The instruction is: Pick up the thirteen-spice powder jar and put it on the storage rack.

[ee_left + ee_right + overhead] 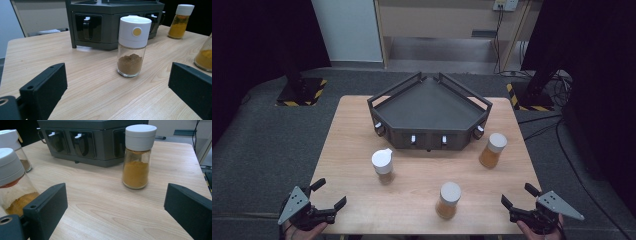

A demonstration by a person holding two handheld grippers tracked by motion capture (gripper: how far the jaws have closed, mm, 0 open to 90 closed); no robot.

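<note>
Three white-capped spice jars stand upright on the wooden table (352, 150). The brown-spice jar (382, 166) (131, 47) (11, 147) is left of centre. One yellow-spice jar (448, 200) (203, 56) (13, 183) stands near the front edge, another (492, 150) (181, 21) (137, 157) at the right. A dark grey corner rack (429, 112) (110, 22) (82, 141) sits at the back. My left gripper (330, 195) (117, 92) hovers at the front left corner, open and empty. At the front right, my right gripper (518, 195) (116, 212) is also open and empty.
The rack's front wall has several dark recesses with white clips. Dark carpet surrounds the table. Black stands with yellow-striped bases (302, 90) and cables (557, 130) are on the floor behind and to the right.
</note>
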